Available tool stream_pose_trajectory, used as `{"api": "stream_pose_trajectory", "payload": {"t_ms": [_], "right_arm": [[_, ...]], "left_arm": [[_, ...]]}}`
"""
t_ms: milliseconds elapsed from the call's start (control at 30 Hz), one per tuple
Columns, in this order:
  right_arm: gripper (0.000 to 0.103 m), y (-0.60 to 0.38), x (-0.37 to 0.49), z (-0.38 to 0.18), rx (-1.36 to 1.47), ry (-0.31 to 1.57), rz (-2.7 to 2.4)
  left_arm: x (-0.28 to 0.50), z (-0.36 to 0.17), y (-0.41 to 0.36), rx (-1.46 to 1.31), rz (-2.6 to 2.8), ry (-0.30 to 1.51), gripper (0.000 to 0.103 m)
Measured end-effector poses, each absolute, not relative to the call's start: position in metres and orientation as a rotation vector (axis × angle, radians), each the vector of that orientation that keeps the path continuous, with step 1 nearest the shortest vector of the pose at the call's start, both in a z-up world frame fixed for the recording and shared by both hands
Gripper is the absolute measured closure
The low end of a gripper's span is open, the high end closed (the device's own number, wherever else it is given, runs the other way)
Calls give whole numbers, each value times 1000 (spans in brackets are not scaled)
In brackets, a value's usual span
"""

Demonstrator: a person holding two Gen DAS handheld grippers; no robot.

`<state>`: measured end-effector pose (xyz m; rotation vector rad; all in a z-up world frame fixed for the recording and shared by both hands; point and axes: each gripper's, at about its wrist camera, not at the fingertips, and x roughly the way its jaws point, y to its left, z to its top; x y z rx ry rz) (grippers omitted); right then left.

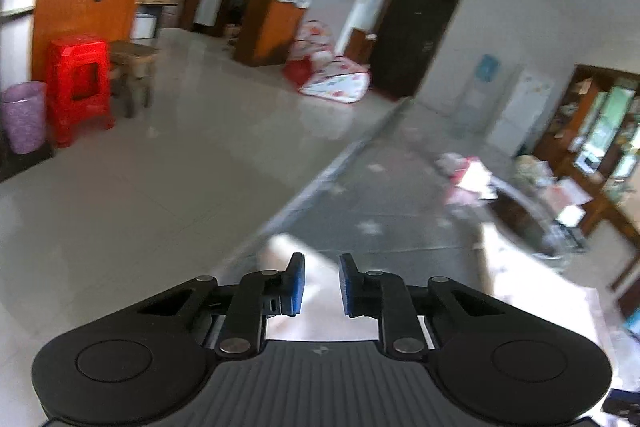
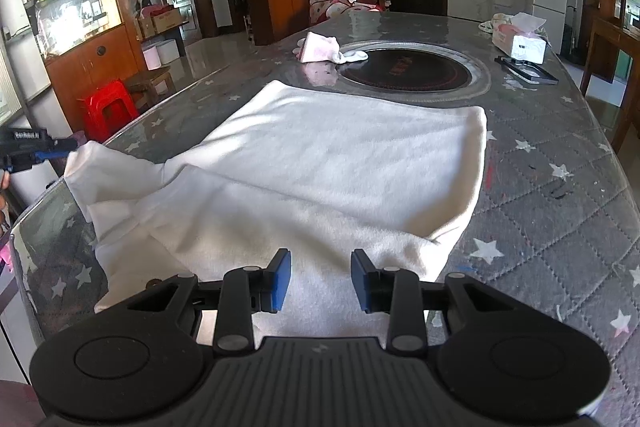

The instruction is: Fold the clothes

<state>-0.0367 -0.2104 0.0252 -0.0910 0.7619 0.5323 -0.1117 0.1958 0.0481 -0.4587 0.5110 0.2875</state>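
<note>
White garment [image 2: 320, 163] lies on table [image 2: 560, 155] (both grippers' fingers apart).

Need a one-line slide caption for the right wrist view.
Open right tongs hover over white garment spread on star-patterned table.

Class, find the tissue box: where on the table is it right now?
In the right wrist view, the tissue box sits at the table's far right edge, right of the round cooktop and just behind a flat black frame.

White garment [image 2: 320, 163], grey star-patterned table cover [image 2: 560, 187], red stool [image 1: 78, 87], perhaps pink cloth [image 2: 320, 49]
</note>
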Motion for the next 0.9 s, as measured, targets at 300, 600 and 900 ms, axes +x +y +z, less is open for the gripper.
{"api": "stream_pose_trajectory", "payload": {"t_ms": [300,600,900], "right_arm": [[70,-213,-38,30,-82,743,529],[70,-211,-37,31,-85,740,548],[69,-205,-36,28,-94,747,560]], "left_arm": [[-98,86,130,-421,-17,443,86],[-103,71,132,-360,42,495,84],[-120,43,168,-323,289,552,54]]}}
